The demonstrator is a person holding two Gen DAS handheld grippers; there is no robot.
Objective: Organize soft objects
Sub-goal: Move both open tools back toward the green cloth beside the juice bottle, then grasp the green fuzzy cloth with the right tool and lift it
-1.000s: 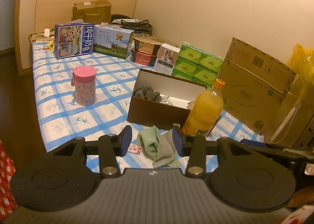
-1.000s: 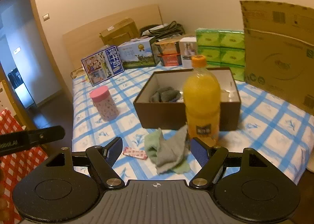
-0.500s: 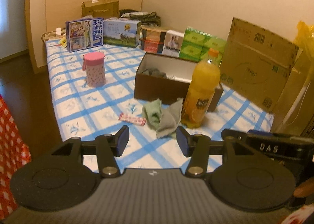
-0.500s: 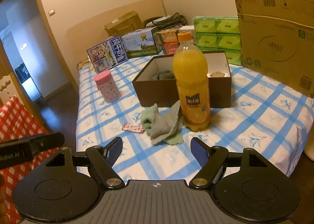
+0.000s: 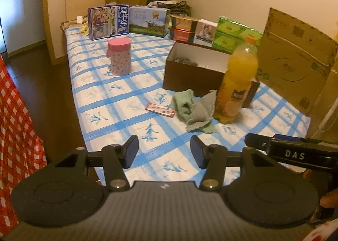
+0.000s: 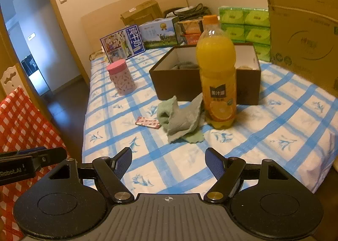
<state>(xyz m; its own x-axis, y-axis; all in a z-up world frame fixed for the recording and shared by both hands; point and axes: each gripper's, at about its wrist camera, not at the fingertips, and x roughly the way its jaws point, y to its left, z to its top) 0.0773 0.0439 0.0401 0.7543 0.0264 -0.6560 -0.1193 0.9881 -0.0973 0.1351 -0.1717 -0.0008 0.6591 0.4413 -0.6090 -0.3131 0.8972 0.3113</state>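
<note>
Cloths (image 5: 193, 110), one green and one grey, lie crumpled on the blue-checked bedsheet (image 5: 118, 97), touching the orange juice bottle (image 5: 236, 84) in front of the brown box (image 5: 190, 74). What looks like more grey fabric sits inside the box. The left gripper (image 5: 164, 153) has just been opening, nothing between its jaws; the right gripper (image 6: 169, 165) hangs wide apart and empty, short of the cloths.

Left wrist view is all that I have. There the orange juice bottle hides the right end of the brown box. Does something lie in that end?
Observer: Yes. In the right wrist view a pale thing lies inside the brown box at that end; what it is I cannot tell.
Operator: And the right claw, is it open?
Observer: Open, with nothing between its fingers; the gray cloth lies ahead of it, untouched.
</note>
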